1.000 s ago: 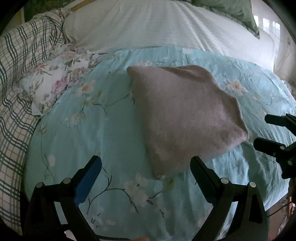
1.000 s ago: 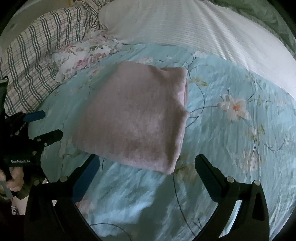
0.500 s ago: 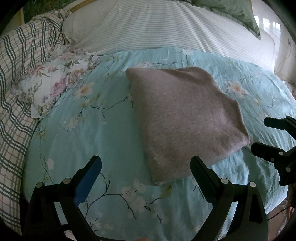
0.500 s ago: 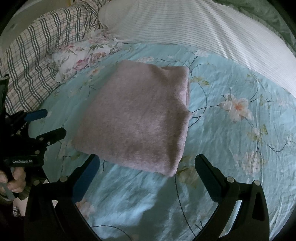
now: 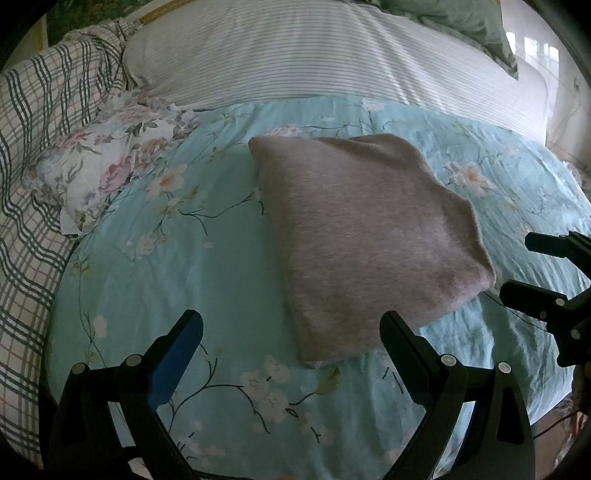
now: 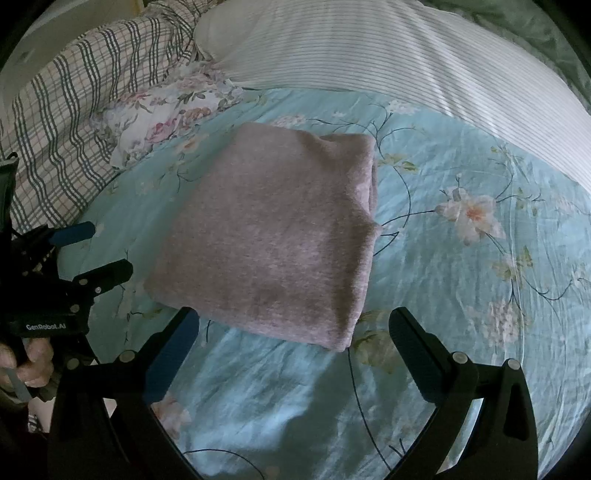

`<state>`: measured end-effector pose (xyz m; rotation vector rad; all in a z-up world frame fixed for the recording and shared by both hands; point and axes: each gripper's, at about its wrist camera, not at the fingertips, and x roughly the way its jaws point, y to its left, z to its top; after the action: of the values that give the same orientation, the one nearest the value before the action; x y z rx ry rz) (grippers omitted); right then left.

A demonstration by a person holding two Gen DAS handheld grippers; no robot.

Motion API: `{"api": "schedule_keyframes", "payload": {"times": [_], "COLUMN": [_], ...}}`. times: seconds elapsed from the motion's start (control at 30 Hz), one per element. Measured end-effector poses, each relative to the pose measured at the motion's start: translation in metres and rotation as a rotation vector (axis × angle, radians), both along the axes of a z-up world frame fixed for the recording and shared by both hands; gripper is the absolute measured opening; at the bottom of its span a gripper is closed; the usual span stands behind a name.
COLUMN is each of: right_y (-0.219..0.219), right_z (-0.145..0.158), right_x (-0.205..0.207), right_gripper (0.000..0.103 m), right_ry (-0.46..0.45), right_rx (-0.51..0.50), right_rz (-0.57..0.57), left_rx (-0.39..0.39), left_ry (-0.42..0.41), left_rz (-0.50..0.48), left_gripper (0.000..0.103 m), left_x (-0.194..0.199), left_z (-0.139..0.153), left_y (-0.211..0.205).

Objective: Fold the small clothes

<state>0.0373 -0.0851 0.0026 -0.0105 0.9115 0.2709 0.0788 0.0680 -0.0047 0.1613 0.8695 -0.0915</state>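
A folded pinkish-grey knit garment [image 5: 365, 236] lies flat on the light blue floral bedspread [image 5: 177, 266]; it also shows in the right wrist view [image 6: 280, 236]. My left gripper [image 5: 291, 325] is open and empty, hovering just short of the garment's near left corner. My right gripper [image 6: 293, 321] is open and empty, its jaws spread either side of the garment's near edge. The right gripper shows at the right edge of the left wrist view [image 5: 517, 266], and the left gripper at the left edge of the right wrist view [image 6: 99, 247].
A white floral cloth [image 5: 103, 166] lies bunched at the far left of the bedspread. A plaid blanket [image 5: 33, 155] runs along the left side. A striped white pillow [image 5: 332, 62] lies behind. A green pillow [image 5: 461, 22] sits at the back right.
Both grippers have crept slightly forward towards the garment, still open. The garment has not moved.
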Motion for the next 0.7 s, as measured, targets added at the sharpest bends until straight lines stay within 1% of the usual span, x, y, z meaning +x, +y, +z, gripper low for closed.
{"api": "schedule_keyframes", "payload": {"times": [0.3,0.7], "right_y": [0.0,0.011], "right_z": [0.001,0.004], "right_x": [0.0,-0.007], "right_gripper": [0.102,0.102], "right_ry": [-0.002,-0.005], "right_rx": [0.002,0.002], "right_rz": [0.001,-0.009], "left_rx": [-0.002,-0.006], "left_ry": [0.001,-0.001], "left_rz": [0.001,0.002], "left_gripper": [0.097,0.097], "left_x": [-0.001,-0.005], "left_z": [0.0,0.0], "left_y": [-0.002,-0.005]}}
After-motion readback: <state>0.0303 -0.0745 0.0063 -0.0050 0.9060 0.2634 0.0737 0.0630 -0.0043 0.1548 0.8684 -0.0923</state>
